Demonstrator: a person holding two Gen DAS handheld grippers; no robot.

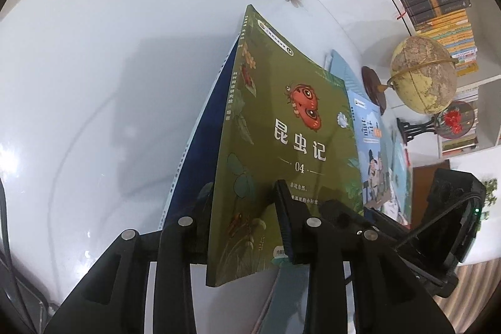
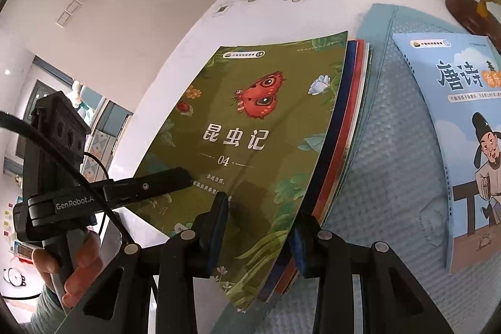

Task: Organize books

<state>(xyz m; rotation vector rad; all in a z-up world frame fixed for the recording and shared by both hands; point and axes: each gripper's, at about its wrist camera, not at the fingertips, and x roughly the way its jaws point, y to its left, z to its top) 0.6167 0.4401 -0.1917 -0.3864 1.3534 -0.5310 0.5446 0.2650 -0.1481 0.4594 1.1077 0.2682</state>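
While clamping the near edge of the stack of books [image 2: 341, 121] in the right gripper [image 2: 258, 230], pressing one pad on the green book [image 2: 250, 127] in front and the other on the red and blue covers behind, holding it tilted over the white table [image 1: 94, 52]. Straddling that same near edge with the left gripper [image 1: 241, 193], on the spine side of the right one, laying one finger on the green cover and the other behind the stack; not showing whether those pads are pressing. Pointing the stack's long axis straight away from both tools, toward the table's far rim. Sitting just beside the stack on the right, over a padded blue sheet [image 2: 385, 130]: the blue poetry book [image 2: 463, 130]. Probably calling for a rightward carry, with the right gripper lying nearer that book.
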